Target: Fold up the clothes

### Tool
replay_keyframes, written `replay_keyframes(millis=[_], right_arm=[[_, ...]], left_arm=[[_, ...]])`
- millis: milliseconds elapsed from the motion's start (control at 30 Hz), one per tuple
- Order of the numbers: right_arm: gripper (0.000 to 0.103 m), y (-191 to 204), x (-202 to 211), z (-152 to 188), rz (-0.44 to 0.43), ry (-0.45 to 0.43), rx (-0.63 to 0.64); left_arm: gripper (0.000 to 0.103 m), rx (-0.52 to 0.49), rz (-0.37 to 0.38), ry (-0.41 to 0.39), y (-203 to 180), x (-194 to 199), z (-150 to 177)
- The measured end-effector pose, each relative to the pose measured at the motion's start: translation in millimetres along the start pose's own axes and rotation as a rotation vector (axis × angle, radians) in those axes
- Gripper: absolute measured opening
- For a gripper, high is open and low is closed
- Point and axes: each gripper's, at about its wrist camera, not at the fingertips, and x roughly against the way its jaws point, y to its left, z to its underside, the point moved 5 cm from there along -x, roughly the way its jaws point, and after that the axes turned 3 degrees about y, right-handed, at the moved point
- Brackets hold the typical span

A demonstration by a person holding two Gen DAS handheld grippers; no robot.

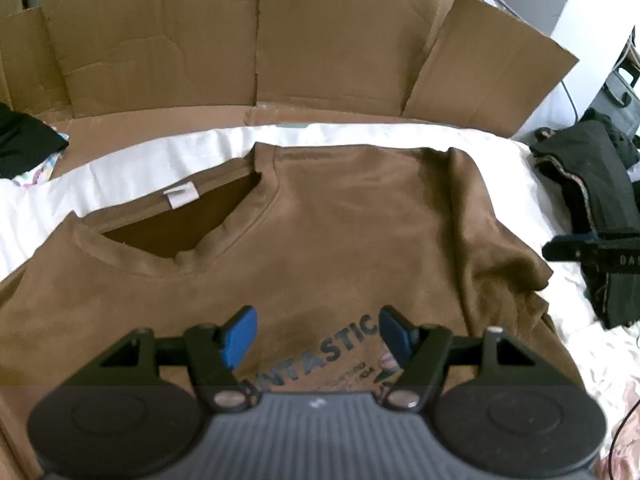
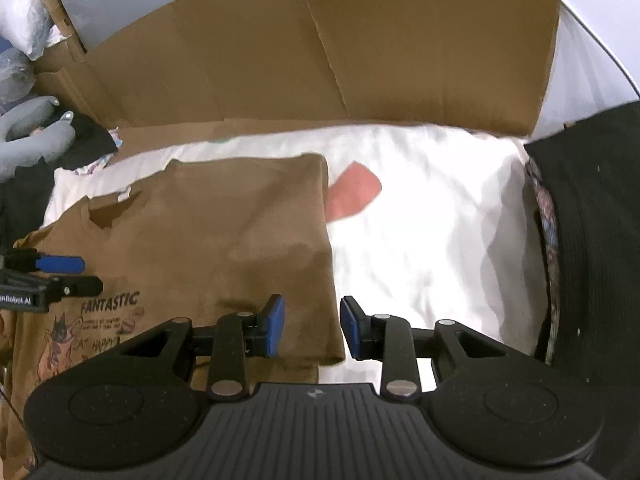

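Left wrist view: my left gripper (image 1: 314,338) hangs over the chest print of one brown shirt (image 1: 340,216), jaws wide, holding nothing. The shirt lies front-up on the white sheet (image 1: 152,152), collar open, with its right sleeve looking tucked in. One dark pile (image 1: 592,200) sits off to the right.

Right wrist view: my right gripper (image 2: 312,328) straddles the shirt's right edge, jaws moderately open and empty. That side looks folded over straight; the rest seems left. One pink thing (image 2: 354,194) peeks out beyond.
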Motion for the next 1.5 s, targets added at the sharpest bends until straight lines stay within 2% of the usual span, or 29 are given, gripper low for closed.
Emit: replay_keyframes(millis=[267,600,667,700,733,833,967,1300,1400,1500], right_arm=[[0.041,-11.6,-10.4,22.2,0.002,0.042,-0.068],[0.041,-23.3,-28.2,25.9,-0.085,0.094,-0.21],[0.033,-26.1,-31.9,26.5,-0.108,0.109,-0.234],[0.017,-25.8,-30.2,24.7,-0.101,0.105,-0.218],[0.007,-25.3,-28.3,22.7,-0.094,0.1,-0.199],[0.003,-24.6,-20.5,14.2,-0.06,0.08,-0.139],[0.002,-31.9,-12.1,-2.7,0.017,0.056,-0.056],[0.002,-72.8,-4.1,-44.4,0.275,0.026,0.182],[0.002,-86.1,-6.6,-53.4,0.315,0.038,0.205],[0.001,-94.3,-12.3,-58.0,0.318,0.061,0.227]], left_arm=[[0.071,-0.016,0.007,0.011,-3.4,-3.1,3.9],[0.071,-0.01,0.014,0.027,-2.9,-6.9,8.6],[0.071,-0.012,0.016,0.027,-3.4,-7.1,9.1],[0.071,-0.013,0.017,0.027,-3.3,-7.2,9.3],[0.071,-0.013,0.018,0.027,-3.3,-7.3,9.5],[0.071,-0.017,0.02,0.027,-4.4,-8.3,9.2],[0.071,-0.03,0.024,0.032,-8.0,-10.3,9.9],[0.071,-0.047,0.031,0.029,-12.9,-12.7,6.3],[0.071,-0.048,0.032,0.029,-13.4,-13.9,5.3],[0.071,-0.053,0.032,0.03,-14.5,-16.0,3.6]])
